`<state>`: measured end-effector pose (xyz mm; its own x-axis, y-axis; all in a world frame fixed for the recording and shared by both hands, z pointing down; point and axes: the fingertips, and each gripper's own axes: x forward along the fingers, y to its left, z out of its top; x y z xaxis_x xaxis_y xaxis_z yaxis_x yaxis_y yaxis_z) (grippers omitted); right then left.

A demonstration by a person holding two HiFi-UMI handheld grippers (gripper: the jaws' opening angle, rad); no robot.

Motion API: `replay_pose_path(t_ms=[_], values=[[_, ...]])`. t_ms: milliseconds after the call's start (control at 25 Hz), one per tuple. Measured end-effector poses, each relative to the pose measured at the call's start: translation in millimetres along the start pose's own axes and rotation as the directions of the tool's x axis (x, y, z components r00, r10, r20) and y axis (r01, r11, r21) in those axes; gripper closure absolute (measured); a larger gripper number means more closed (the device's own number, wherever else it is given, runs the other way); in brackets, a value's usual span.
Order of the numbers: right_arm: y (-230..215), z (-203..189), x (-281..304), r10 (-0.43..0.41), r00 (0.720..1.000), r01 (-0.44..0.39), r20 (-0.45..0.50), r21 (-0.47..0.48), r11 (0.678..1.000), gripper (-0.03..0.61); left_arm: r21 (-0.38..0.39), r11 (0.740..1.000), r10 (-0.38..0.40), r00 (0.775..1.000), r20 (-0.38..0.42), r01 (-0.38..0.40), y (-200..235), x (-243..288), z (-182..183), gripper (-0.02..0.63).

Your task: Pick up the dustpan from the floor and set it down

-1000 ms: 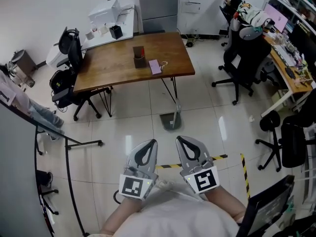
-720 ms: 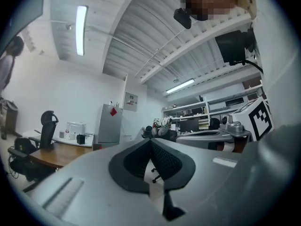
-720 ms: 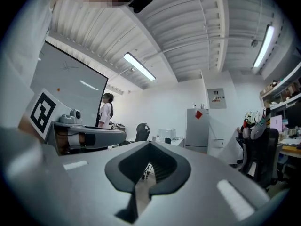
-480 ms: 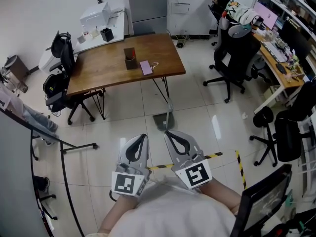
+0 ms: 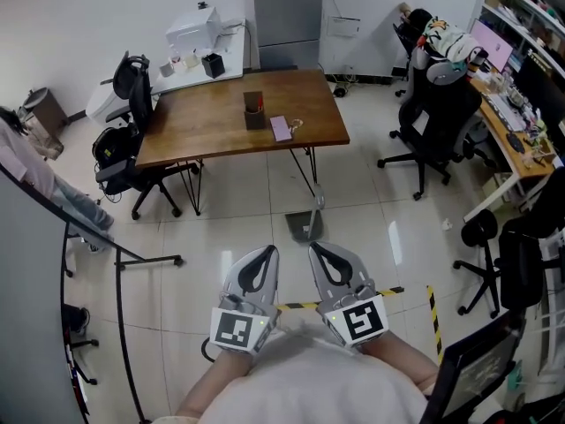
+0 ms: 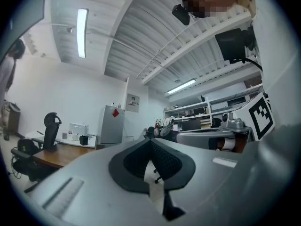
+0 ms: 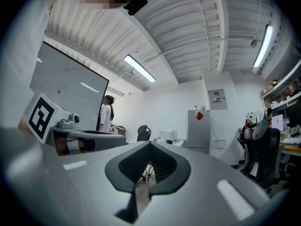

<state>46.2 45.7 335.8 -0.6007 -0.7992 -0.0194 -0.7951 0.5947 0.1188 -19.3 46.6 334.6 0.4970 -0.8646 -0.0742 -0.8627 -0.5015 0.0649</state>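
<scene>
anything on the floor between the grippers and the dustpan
Nothing visible. Only bare floor lies between the left gripper, the right gripper and the dustpan. The table leg stands on the dustpan's far side, out of the path.

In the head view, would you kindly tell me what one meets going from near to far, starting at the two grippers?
left gripper and right gripper side by side → dustpan on the floor → wooden table → grey refrigerator at the far wall.
</scene>
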Motion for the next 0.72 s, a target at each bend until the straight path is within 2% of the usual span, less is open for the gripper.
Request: replay_pose_path(t_ms=[400,520,720], values=[[-3.2,-11.3,2.2,-0.066,0.997,0.066,-0.048,-0.001,0.998,0.577,-0.014,1.000,-0.002,1.000,-0.016,0.002,6.8,-3.9,-5.8,0.600],[1.0,-9.6,4.7,-0.070,0.996,0.070,-0.048,-0.015,0.997,0.577,-0.013,1.000,-0.020,1.000,-0.017,0.019,9.1,-6.7,-12.2,0.600],[5.4,-5.7,12.0,-0.045,0.998,0.044,-0.036,-0.028,0.999,0.577,-0.025,0.999,0.018,0.998,-0.054,-0.019,21.7,-1.6,-10.8,0.600]])
